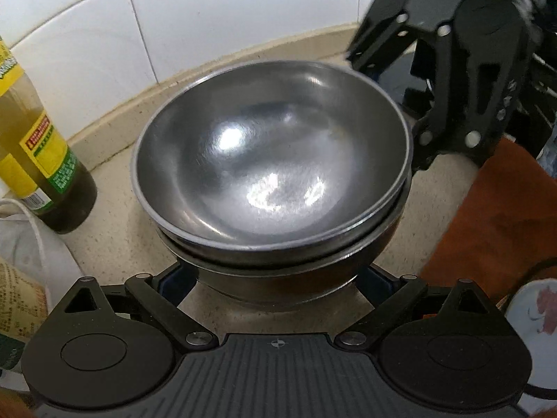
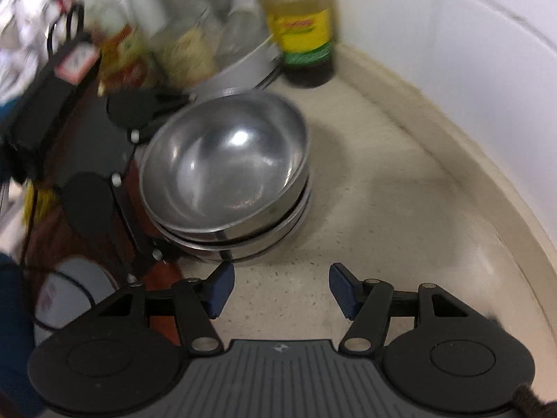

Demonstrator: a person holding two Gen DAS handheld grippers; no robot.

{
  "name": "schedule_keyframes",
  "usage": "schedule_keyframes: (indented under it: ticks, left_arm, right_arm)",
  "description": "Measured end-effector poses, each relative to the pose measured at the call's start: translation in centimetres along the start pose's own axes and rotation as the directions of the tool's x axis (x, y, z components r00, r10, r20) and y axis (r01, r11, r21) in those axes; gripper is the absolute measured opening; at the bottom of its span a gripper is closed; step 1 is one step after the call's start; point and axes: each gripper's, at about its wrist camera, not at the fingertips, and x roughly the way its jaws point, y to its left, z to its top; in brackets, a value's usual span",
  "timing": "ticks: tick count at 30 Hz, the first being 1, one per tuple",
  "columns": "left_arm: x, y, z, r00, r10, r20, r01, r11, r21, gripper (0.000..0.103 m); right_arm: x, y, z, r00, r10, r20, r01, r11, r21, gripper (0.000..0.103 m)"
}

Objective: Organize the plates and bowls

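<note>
On the left of the left wrist view, an oil bottle [image 1: 38, 146] with a yellow label stands on the beige countertop [image 1: 115, 209], against the white tiled wall [image 1: 209, 17]. A white bag [image 1: 34, 244] lies just in front of it.

At centre, a stack of steel bowls [image 1: 271, 160] rests on the countertop. The top bowl sits slightly tilted in the bowls beneath, with its rim proud of theirs. The left gripper [image 1: 275, 275] straddles the near side of the stack. Its jaws stand wide apart on either side of the lowest bowl, and the pads do not appear to press on it.

To the right, the right gripper [image 1: 393, 104] hangs beside the far rim of the stack; in its own view its blue pads [image 2: 219, 289] are parted over bare countertop and hold nothing. An orange cloth [image 1: 487, 216] lies at the right, with a patterned plate [image 1: 536, 317] at the edge.

Handling notes, as judgement:
- The bowls are rigid, thin-walled and probably light.
- Polished steel is slippery, so a pinch on the curved wall is likely to slide.
- Take hold at the rolled rim, one pad inside and one outside.
- Nested bowls can stick together; lift the top bowl straight up and expect clatter.
</note>
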Motion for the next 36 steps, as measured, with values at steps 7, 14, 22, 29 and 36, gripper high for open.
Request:
schedule_keyframes:
  ticks: [7,14,22,29,36]
  left_arm:
    - [1.1,0.5,0.5,1.0,-0.031,0.005,0.031,0.999,0.026,0.103]
    - [2.5,2.4,1.5,0.998,-0.067,0.017,0.067,0.998,-0.002,0.103]
    - [2.8,3.4,1.2,0.996,-0.049,0.071,0.05,0.998,-0.024,0.103]
    - [2.8,3.5,0.6,0.993,-0.06,0.1,0.061,0.998,-0.013,0.103]
    - [2.3,2.7,-0.3,0.99,-0.101,0.102,0.097,0.995,0.037,0.103]
  right_arm:
    - [2.8,-0.6,0.7,0.996,0.067,-0.054,-0.076,0.979,-0.189,0.056]
    - [3.4,-2.5,1.0,0.998,0.061,-0.029,-0.066,0.958,-0.28,0.057]
    - [4.1,-3.3,2.0,0.994,0.106,0.021,-0.085,0.893,-0.441,0.063]
    - [5.3,-2.5,2.2,0.984,0.168,0.059,-0.11,0.831,-0.545,0.086]
    - [4.6,-0.5,0.1,0.981,0.166,0.101,-0.092,0.854,-0.512,0.072]
